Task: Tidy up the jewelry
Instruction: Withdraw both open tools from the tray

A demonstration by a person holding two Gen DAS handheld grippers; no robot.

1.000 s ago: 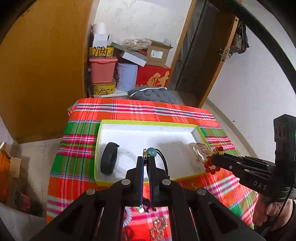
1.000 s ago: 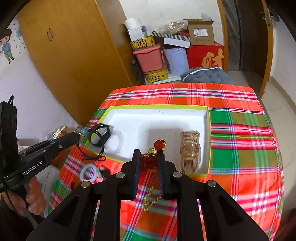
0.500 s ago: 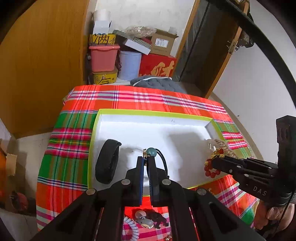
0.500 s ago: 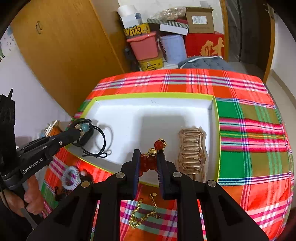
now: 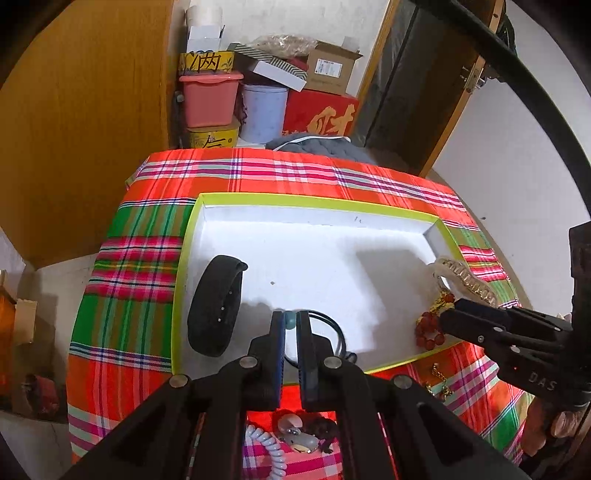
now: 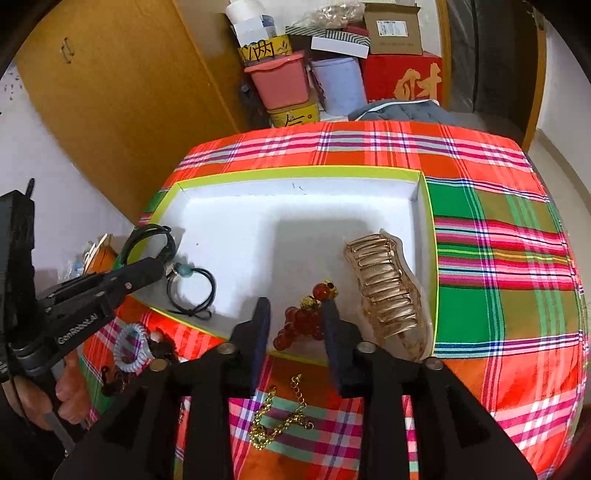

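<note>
left wrist: steep down, close | right wrist: same | shared: white tray [image 5: 184,266] [image 6: 424,206]

Background of the scene. A table [image 6: 498,258] draped in a red, green and pink plaid cloth fills the foreground. Behind its far edge lies a grey quilted cushion [image 6: 402,109]. Against the rear wall stands a stack of containers: a pink plastic tub [image 6: 279,79] resting on a yellow tin [image 6: 293,115], with a second yellow tin bearing black characters [image 6: 264,48] above the tub; a pale blue cylindrical bin [image 6: 341,86] just beside them; a red box with gold lettering [image 6: 406,79]; and a brown cardboard carton [image 6: 393,27] on top of the red box. A wooden wardrobe [image 6: 122,85] occupies the left side, and a dark doorway [image 5: 410,85] the right.
</note>
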